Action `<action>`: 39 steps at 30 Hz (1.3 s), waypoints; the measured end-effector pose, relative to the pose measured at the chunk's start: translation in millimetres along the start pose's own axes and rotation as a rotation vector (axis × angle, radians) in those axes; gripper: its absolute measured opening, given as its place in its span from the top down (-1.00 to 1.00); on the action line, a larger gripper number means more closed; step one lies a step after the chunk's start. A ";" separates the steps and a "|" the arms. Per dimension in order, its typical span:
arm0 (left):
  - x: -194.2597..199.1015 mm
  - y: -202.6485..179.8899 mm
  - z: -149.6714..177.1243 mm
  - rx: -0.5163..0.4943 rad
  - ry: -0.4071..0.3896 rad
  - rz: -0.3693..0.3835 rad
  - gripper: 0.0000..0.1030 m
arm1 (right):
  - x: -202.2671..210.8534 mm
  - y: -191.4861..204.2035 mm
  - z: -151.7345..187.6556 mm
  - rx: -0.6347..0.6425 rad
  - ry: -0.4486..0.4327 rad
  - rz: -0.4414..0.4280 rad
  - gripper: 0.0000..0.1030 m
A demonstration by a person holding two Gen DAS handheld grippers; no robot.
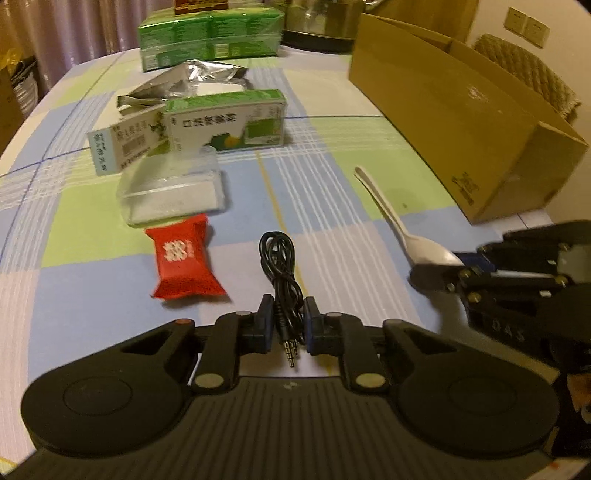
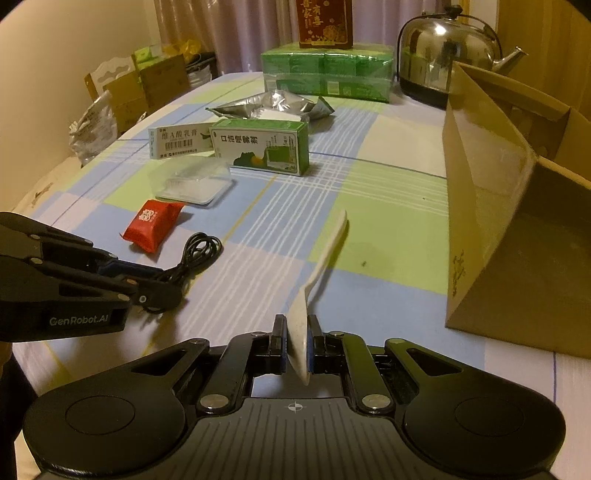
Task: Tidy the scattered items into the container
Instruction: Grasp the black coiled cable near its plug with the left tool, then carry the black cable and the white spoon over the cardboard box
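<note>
The coiled black audio cable [image 1: 282, 273] lay on the checked tablecloth [image 1: 325, 192], its plug end pinched between the closed pads of the left gripper [image 1: 289, 323]; the two jack plugs hung out behind the pads. The white plastic spoon [image 2: 317, 280] was clamped by its bowl, set on edge, in the right gripper [image 2: 296, 341], with the handle pointing away toward mid-table and the handle tip resting near the cloth.

The red candy packet [image 1: 184, 260] sat just left of the cable, apart from it. Beyond the packet was a clear plastic tray [image 1: 173, 188], then a green and white medicine box [image 1: 227, 123] with a smaller white carton [image 1: 120, 142] touching its left side. Behind those lay crumpled silver foil pouches [image 1: 184, 83].

The open cardboard box [image 2: 517, 229] stood on the right side of the table, well apart from the cable and near the spoon's side. Its interior could only be seen in part.

At the far end sat a shrink-wrapped block of green packs [image 2: 327, 72] with a dark red box [image 2: 325, 24] on top, and a steel kettle [image 2: 450, 51] beside it. Off-table, left, were stacked cartons [image 2: 147, 85].
</note>
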State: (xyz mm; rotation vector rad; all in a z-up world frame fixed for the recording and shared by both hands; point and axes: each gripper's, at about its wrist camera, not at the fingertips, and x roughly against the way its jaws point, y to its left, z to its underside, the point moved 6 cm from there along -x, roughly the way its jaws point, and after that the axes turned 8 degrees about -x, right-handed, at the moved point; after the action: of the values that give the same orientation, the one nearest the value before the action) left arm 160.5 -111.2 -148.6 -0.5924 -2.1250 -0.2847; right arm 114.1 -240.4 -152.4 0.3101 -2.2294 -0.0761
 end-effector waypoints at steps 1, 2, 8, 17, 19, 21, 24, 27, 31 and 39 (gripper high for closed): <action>0.9 -1.3 1.4 -0.004 -0.002 0.002 0.77 | 1.4 -0.2 0.9 -0.003 0.000 0.001 0.88; 1.6 -2.3 2.2 -0.006 -0.002 0.003 0.77 | 2.7 -0.4 1.3 -0.005 0.000 0.002 0.88; 7.0 -7.6 1.4 -0.029 -0.009 0.016 0.77 | 13.6 0.0 -1.0 -0.008 -0.019 0.012 0.89; 23.8 -10.3 -3.4 -0.040 -0.033 0.009 0.77 | 33.8 10.5 -5.8 0.024 -0.057 0.018 0.89; 28.8 -10.6 -4.2 -0.037 -0.041 0.005 0.77 | 39.5 13.1 -6.8 0.031 -0.068 0.021 0.89; 34.6 -11.0 -5.2 -0.035 -0.051 0.004 0.77 | 44.8 15.5 -7.9 0.038 -0.078 0.024 0.89; 43.0 -12.5 -7.1 -0.037 -0.065 0.003 0.77 | 53.5 18.6 -10.2 0.046 -0.094 0.029 0.89; 51.3 -13.7 -9.3 -0.036 -0.080 0.004 0.77 | 61.6 22.2 -12.9 0.053 -0.111 0.033 0.89; 62.4 -16.6 -11.9 -0.037 -0.100 0.005 0.77 | 71.4 25.2 -16.2 0.058 -0.131 0.036 0.89; 80.4 -22.8 -10.3 -0.032 -0.127 0.002 0.77 | 90.8 31.3 -17.0 0.066 -0.163 0.038 0.89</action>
State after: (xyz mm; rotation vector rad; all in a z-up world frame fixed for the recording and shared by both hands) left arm 116.3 -110.2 -76.9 -0.6465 -2.2454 -0.2870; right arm 66.8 -231.7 -67.6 0.3065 -2.4027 -0.0073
